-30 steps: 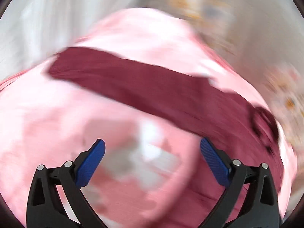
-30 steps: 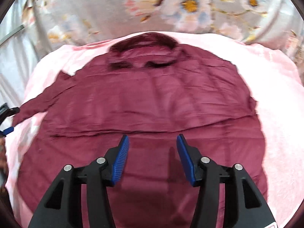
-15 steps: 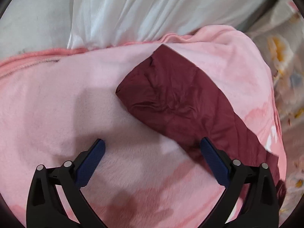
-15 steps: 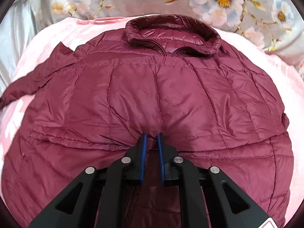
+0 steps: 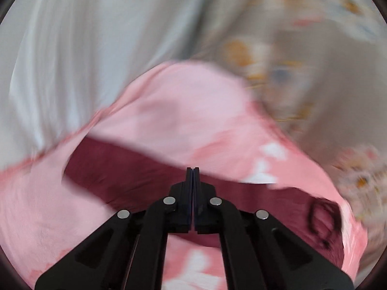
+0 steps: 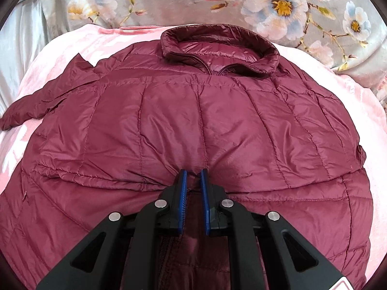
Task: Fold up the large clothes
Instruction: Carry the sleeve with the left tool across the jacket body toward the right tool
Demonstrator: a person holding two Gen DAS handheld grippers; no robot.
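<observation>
One maroon jacket, right gripper pinching its fold, left gripper clenched empty.

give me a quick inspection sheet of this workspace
surface: pink blanket, mostly covered.
job's things: maroon puffer jacket spread flat, collar far, one sleeve out sideways.
clutter: nothing seen.
grippers: left gripper shut, view too blurred to tell whether it holds the sleeve; right gripper shut on a fold of the jacket.
cables: nothing seen.
surroundings: floral fabric behind, white cloth to one side.
</observation>
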